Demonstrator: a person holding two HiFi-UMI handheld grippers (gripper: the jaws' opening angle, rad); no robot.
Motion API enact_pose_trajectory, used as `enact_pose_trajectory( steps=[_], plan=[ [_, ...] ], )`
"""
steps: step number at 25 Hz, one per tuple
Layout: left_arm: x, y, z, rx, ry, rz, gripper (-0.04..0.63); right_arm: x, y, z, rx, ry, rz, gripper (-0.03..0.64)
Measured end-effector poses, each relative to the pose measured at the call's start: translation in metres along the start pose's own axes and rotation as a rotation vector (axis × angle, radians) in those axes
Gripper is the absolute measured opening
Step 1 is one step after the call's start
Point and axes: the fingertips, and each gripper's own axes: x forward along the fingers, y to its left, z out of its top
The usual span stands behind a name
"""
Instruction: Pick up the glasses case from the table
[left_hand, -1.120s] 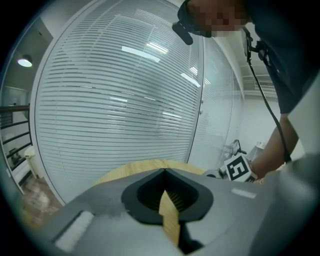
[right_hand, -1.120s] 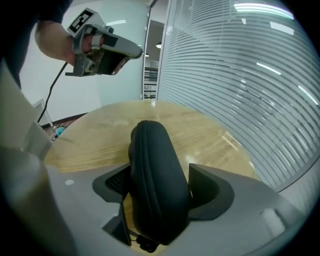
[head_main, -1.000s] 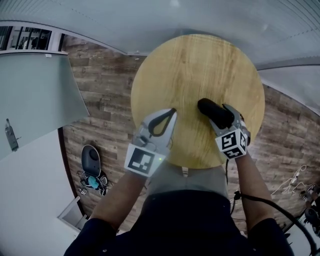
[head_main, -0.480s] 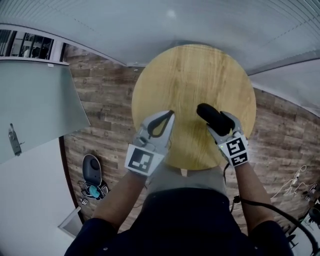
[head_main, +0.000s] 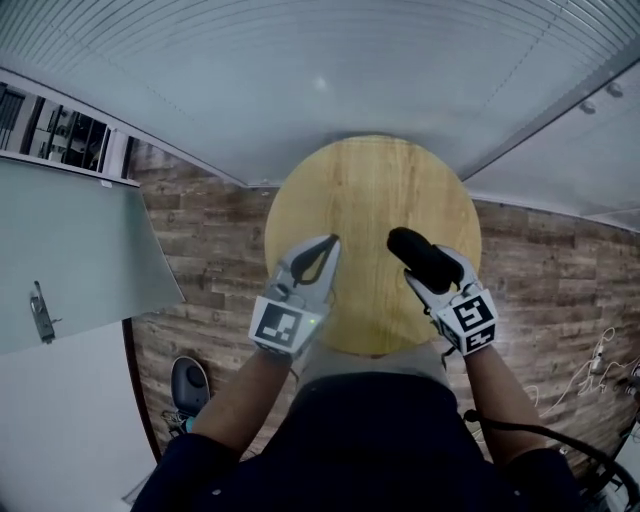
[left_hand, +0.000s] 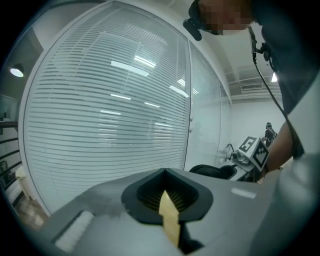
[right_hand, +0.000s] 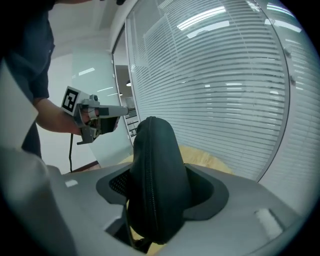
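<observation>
Lift step: my right gripper (head_main: 428, 268) jaws clench the black zippered glasses case (right_hand: 157, 180) above the round wooden bench (head_main: 370, 185), my left gripper (head_main: 322, 250) jaws closed on nothing; next, keep squeezing.

Wood-plank floor (head_main: 215, 250), white slatted blinds (head_main: 330, 60), round wooden table (head_main: 370, 190)
</observation>
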Motion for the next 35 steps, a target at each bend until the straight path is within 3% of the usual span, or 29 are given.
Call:
enact_pose_trajectory(
  steps=[3, 8, 15, 24, 28, 35],
  plan=[
    [-0.007, -0.007, 0.014, 0.038, -0.007, -0.025, 0.003, -0.021, 0.008, 0.02, 0.009, -0.047, -0.013, 0.293],
    [-0.019, -0.014, 0.031, 0.011, -0.039, -0.032, 0.003, -0.05, 0.021, 0.054, -0.008, -0.127, -0.041, 0.293],
    [-0.033, -0.029, 0.064, 0.054, -0.097, -0.061, 0.003, -0.084, 0.031, 0.09, -0.019, -0.234, -0.081, 0.291],
    [-0.053, -0.027, 0.085, 0.064, -0.141, -0.071, 0.003, -0.099, 0.041, 0.113, -0.027, -0.324, -0.126, 0.291],
    [-0.053, -0.027, 0.086, 0.129, -0.135, -0.073, 0.003, -0.109, 0.039, 0.119, -0.028, -0.352, -0.134, 0.29],
    [-0.053, -0.04, 0.107, 0.091, -0.174, -0.052, 0.003, -0.128, 0.024, 0.129, -0.07, -0.385, -0.156, 0.291]
  ],
)
